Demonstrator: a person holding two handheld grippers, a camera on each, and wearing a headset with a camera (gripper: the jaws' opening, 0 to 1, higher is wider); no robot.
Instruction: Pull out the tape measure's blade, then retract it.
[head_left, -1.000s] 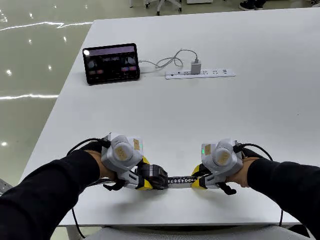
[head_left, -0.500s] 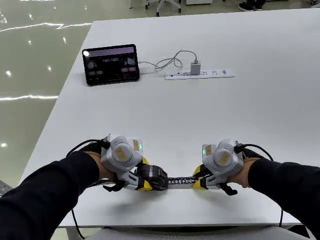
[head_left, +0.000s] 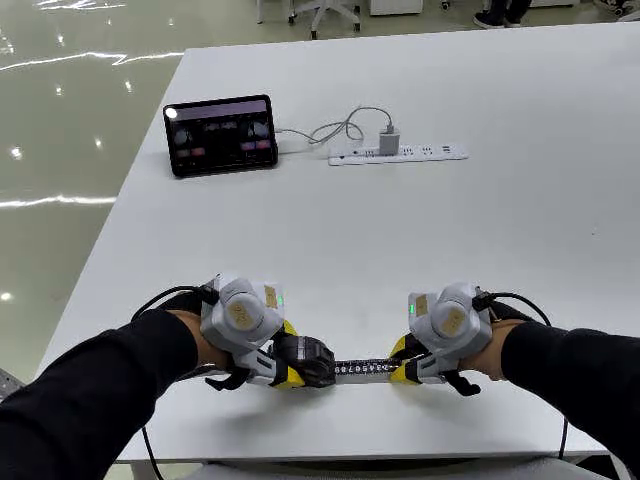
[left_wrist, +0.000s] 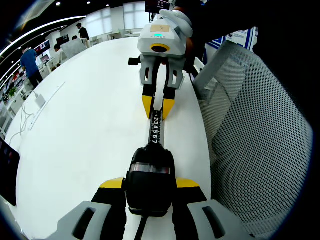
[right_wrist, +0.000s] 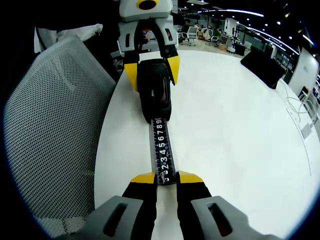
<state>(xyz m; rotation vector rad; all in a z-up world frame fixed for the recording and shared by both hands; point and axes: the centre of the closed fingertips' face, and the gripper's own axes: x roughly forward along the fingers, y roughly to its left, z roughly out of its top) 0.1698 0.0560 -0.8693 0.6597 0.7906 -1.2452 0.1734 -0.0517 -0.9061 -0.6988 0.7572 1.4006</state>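
Tape measure (head_left: 308, 358) lies at the near edge of the white table (head_left: 420, 240), a little left of the middle. Its case is black, and the left gripper (left_wrist: 150, 183) is clamped on it: the two yellow-tipped jaws press on the two sides of the case. A short piece of the blade (right_wrist: 161, 145) is out of the case and runs to the right, low above the table surface. In the right gripper view the black numbers from 1 to 9 can be read on it. The right gripper (right_wrist: 166, 178) is closed on the free end of the blade, with both jaws touching the edges of it near the number 1. The two grippers face each other along the blade and are near to one another, each held in a hand with a black sleeve.

On the far left part of the table a tablet (head_left: 221, 133) stands tilted with its screen lit. To the right of it a white power strip (head_left: 400, 152) lies flat, with a charger (head_left: 390, 134) plugged in, and a cable (head_left: 325, 127) goes from the charger to the tablet. In the gripper views a grey mesh chair (left_wrist: 260, 125) is just beside the near edge of the table
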